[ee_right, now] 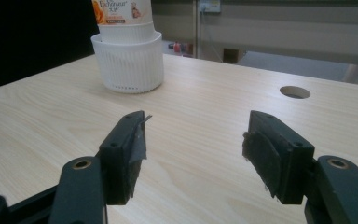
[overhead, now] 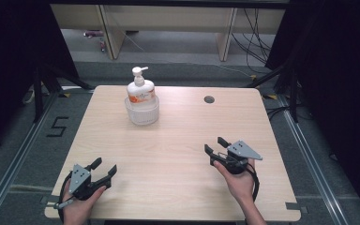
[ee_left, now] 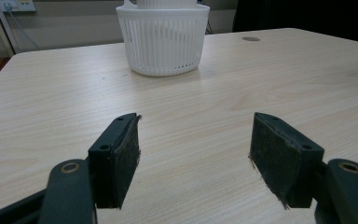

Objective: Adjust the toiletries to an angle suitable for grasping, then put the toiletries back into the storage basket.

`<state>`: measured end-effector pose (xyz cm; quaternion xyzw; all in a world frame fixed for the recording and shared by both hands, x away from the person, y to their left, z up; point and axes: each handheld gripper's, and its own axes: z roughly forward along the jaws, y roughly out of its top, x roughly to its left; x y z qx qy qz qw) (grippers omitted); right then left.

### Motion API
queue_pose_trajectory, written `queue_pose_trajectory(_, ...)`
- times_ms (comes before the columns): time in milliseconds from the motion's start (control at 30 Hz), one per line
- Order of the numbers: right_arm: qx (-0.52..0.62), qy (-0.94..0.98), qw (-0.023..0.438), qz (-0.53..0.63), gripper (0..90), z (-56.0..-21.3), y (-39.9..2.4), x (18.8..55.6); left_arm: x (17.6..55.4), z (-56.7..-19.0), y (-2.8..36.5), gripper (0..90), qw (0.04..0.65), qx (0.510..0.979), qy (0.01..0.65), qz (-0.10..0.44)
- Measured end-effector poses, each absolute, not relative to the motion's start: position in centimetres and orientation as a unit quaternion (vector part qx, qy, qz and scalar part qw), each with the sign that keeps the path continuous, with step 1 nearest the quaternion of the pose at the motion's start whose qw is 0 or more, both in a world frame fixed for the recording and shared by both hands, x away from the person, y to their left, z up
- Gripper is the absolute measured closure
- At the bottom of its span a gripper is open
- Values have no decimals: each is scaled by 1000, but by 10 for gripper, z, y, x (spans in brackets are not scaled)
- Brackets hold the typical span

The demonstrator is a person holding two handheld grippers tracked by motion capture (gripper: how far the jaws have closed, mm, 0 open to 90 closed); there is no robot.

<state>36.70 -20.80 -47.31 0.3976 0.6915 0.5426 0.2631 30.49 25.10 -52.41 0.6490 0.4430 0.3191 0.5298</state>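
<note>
Table (overhead: 168, 154) of pale wood carries one white ribbed basket (overhead: 142, 112) at its far side, left of the middle, and one pump bottle (overhead: 140, 89) stands upright inside it. The bottle's nozzle points to the right in the high view. Its orange label is partly readable, something like "Enchanteur". One round hole (overhead: 209, 99) is in the tabletop. Two grippers are held near the front edge: left gripper (overhead: 104, 168) and right gripper (overhead: 214, 145), both with jaws wide apart and holding nothing.
</note>
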Motion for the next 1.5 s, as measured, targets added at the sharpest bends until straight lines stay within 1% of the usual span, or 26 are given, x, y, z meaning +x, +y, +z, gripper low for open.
queue_pose_trajectory(33,404,685,262,546,391,-476,-209,364,305,-524,251,321,530,649,443,319)
queue_pose_trajectory(67,397,684,274,547,392,-479,-211,363,305,-524,251,321,530,649,443,319)
queue_pose_trajectory(167,402,683,269,548,397,-486,-212,357,305,-524,251,321,530,648,444,319)
queue_pose_trajectory(233,400,684,276,543,396,-490,-215,355,305,-524,251,321,530,649,444,319)
queue_pose_trajectory(300,408,680,267,547,396,-492,-215,353,305,-524,251,321,529,650,442,320)
queue_pose_trajectory(333,400,683,285,540,396,-492,-218,353,305,-524,251,322,529,651,441,321)
queue_pose_trajectory(367,406,681,272,545,396,-492,-217,352,305,-524,251,321,529,651,440,321)
queue_pose_trajectory(433,400,681,290,541,396,-491,-220,352,305,-524,251,322,530,650,442,319)
queue_pose_trajectory(467,410,675,275,547,396,-491,-218,350,305,-524,251,322,533,648,441,319)
queue_pose_trajectory(533,409,676,286,542,396,-492,-220,351,306,-525,251,321,537,646,437,321)
queue_pose_trajectory(567,411,677,279,544,396,-493,-221,352,305,-525,251,321,536,647,436,322)
queue_pose_trajectory(600,412,677,290,536,396,-494,-222,352,305,-525,251,321,536,647,436,323)
queue_pose_trajectory(633,413,675,279,544,396,-495,-222,352,305,-525,251,321,537,647,435,323)
queue_pose_trajectory(733,419,669,284,544,397,-497,-223,352,305,-525,251,322,537,647,435,323)
queue_pose_trajectory(800,410,667,300,545,404,-498,-227,354,305,-525,251,324,536,646,435,324)
queue_pose_trajectory(900,415,655,309,550,413,-499,-234,353,306,-525,252,327,538,643,440,323)
queue_pose_trajectory(933,419,653,323,543,413,-498,-238,353,304,-524,252,328,529,645,445,324)
queue_pose_trajectory(967,418,646,329,547,414,-497,-243,353,306,-525,252,330,538,641,439,326)
queue_pose_trajectory(1000,434,636,322,551,416,-496,-247,352,305,-525,251,330,534,645,438,328)
queue_pose_trajectory(1033,430,633,341,546,416,-494,-255,352,305,-524,251,331,531,647,437,330)
queue_pose_trajectory(1133,450,611,368,538,418,-490,-281,350,307,-524,251,333,542,637,434,335)
queue_pose_trajectory(1200,474,600,361,534,418,-490,-291,347,307,-522,252,333,544,632,433,342)
queue_pose_trajectory(1300,474,597,376,527,417,-492,-302,344,304,-519,258,333,543,627,434,351)
queue_pose_trajectory(1433,478,596,374,526,416,-495,-302,341,302,-517,263,332,551,610,438,363)
queue_pose_trajectory(1467,472,596,377,529,416,-496,-303,341,301,-515,264,332,542,615,443,362)
queue_pose_trajectory(1500,479,599,368,525,416,-497,-303,339,302,-516,264,332,545,614,440,363)
